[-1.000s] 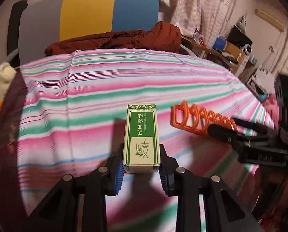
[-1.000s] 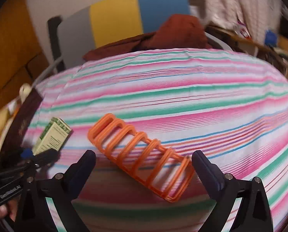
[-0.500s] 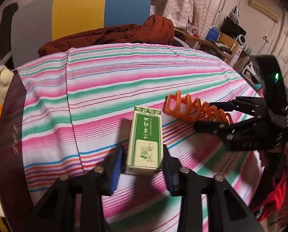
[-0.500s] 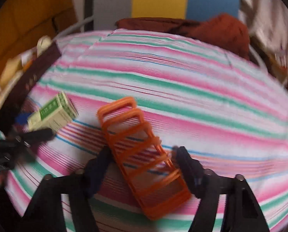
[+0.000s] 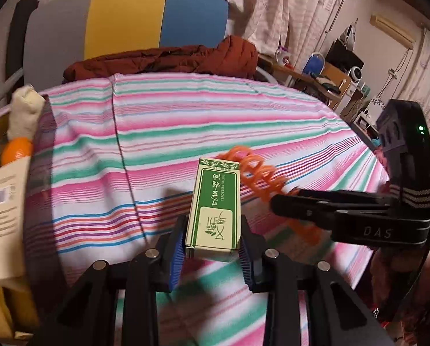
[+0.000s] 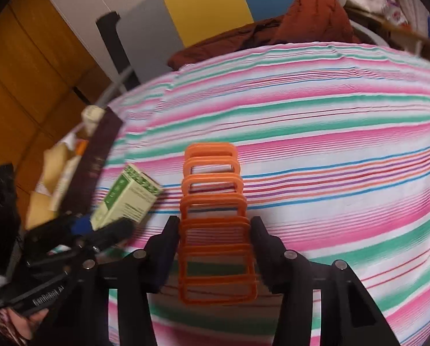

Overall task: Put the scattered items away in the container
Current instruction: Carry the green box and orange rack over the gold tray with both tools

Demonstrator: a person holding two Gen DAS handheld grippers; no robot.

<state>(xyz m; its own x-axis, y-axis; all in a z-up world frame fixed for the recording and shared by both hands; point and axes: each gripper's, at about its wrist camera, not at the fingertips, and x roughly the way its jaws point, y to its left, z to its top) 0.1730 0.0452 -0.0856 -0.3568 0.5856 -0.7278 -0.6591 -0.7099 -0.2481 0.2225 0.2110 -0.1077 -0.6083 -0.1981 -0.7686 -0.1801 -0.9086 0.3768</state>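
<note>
Striped cloth [image 5: 215, 121] all over the middle of both frames, pink, green and white bands. Behind it, top centre, a panel [image 5: 145, 20] in grey, yellow and blue with a rust-red jacket [image 5: 168, 60] slumped along its foot.

Only in the left wrist view: cluttered desk [image 5: 310, 72] with a mug and a blue thing, upper right, plus curtains behind. Only in the right wrist view: orange-brown wooden doors [image 6: 21, 66] filling the upper left.

Container [image 5: 16, 190] at the far left edge of the left wrist view, dark wall facing the cloth, already stuffed with a cream bundle, something orange and a white card. Same container [image 6: 96, 161] mid-left in the right wrist view, contents blurry there.

Orange rack [image 6: 215, 219], a row of square loops, dead centre in the right wrist view, running away from the camera. Right tongs [image 6: 215, 230] closed in on its near end, both fingers pressed to its sides. From the left wrist view, mid-right, just a blurred orange coil [image 5: 258, 173] with the black tongs [image 5: 284, 201] in front covering its near part.

Green and cream box [image 5: 215, 207], bottom centre of the left wrist view, pinched at its near end between the blue pads [image 5: 176, 253] of the left tongs [image 5: 212, 256], far end pointing up the frame. Seen side-on at left in the other view [image 6: 128, 199], tilted, just beside the rack; can't tell whether its underside touches the cloth. Left tongs [image 6: 99, 230] there too, lower left, partly hiding the container.
</note>
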